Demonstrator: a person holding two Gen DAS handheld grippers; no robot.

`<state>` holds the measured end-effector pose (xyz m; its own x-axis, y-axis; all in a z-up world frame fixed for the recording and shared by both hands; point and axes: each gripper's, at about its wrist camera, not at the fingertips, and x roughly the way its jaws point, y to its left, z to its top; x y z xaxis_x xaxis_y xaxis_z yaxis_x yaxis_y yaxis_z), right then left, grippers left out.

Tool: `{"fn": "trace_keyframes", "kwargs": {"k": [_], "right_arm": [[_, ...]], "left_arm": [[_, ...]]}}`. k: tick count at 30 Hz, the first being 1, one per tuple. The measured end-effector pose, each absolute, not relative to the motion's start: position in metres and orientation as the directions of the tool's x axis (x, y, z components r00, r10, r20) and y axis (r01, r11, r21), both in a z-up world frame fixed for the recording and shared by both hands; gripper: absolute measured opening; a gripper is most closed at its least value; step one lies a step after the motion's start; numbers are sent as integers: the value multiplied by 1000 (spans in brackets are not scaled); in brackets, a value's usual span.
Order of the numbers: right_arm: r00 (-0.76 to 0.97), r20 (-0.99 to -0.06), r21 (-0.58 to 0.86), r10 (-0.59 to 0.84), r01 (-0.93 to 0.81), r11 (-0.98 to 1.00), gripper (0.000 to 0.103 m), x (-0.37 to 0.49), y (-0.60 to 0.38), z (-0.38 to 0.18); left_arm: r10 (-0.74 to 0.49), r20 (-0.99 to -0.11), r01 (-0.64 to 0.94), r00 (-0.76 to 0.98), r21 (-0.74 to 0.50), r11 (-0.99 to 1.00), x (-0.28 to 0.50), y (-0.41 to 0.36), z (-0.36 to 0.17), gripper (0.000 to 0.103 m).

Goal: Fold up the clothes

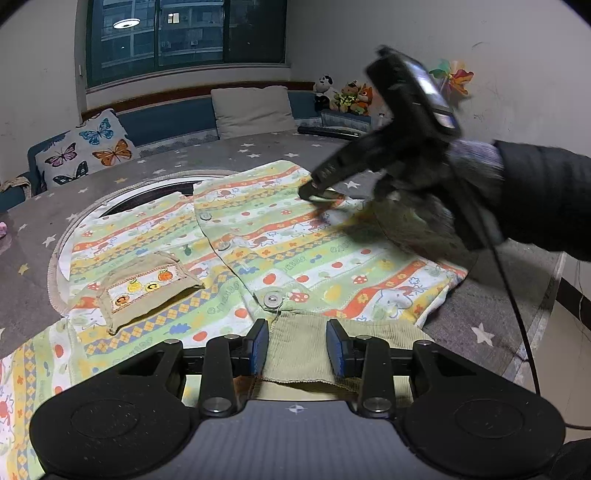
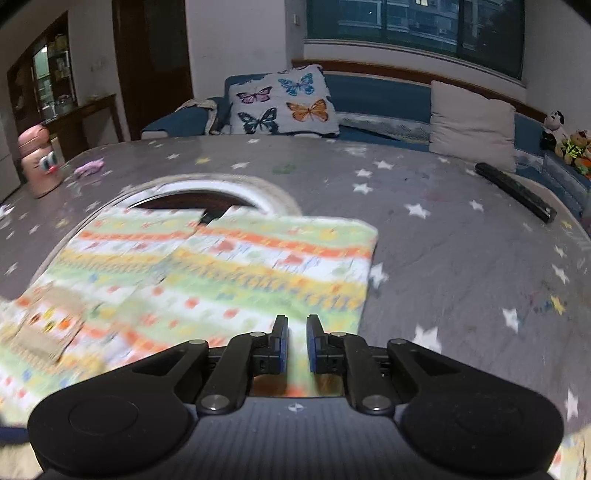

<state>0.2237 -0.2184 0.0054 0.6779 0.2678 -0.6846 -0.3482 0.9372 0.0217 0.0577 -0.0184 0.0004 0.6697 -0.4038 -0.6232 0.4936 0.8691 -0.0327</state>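
Left wrist shows my left gripper (image 1: 297, 345) spread wide over the ribbed collar, pinning the striped jacket (image 1: 258, 236) flat on the table (image 1: 476, 328); my right gripper (image 2: 296, 341) stands narrowly parted, empty.

Home living room was indicated. Blue sofa (image 2: 369, 92) was seen along wall under window (image 1: 184, 33), with butterfly cushion (image 2: 284, 101) and beige cushion (image 2: 471, 125) on it. Soft toys (image 1: 345, 94) were lined up at sofa end. Star-print cloth (image 2: 461, 240) was spread over table. Dark cabinet (image 2: 48, 77) was seen beside doorway.
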Motion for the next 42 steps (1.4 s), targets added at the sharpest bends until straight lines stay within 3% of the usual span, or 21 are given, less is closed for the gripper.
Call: {"fn": "trace_keyframes", "kwargs": {"k": [2, 4, 13, 15, 27, 35, 42], "right_arm": [[682, -684, 17, 258, -338, 941, 12, 239, -219, 4], [687, -684, 13, 248, -328, 945, 25, 253, -219, 3], [687, -681, 5, 253, -341, 940, 28, 281, -214, 6], [677, -683, -2, 275, -378, 926, 34, 263, -214, 11], [598, -705, -61, 381, -587, 807, 50, 125, -213, 20], [604, -700, -132, 380, -633, 763, 52, 52, -220, 12], [628, -675, -74, 388, -581, 811, 52, 41, -239, 19]], "left_arm": [[-406, -625, 494, 666, -38, 869, 59, -18, 1, 38], [-409, -627, 494, 663, -44, 869, 59, -18, 1, 39], [-403, -632, 480, 662, -55, 876, 63, -18, 4, 48], [-395, -624, 471, 674, -48, 881, 63, -17, 7, 51], [-336, -591, 415, 734, -2, 910, 69, -18, 18, 61], [-335, -590, 439, 734, 36, 898, 68, -35, 20, 64], [-362, -596, 503, 717, 83, 860, 61, -61, 16, 64]]}}
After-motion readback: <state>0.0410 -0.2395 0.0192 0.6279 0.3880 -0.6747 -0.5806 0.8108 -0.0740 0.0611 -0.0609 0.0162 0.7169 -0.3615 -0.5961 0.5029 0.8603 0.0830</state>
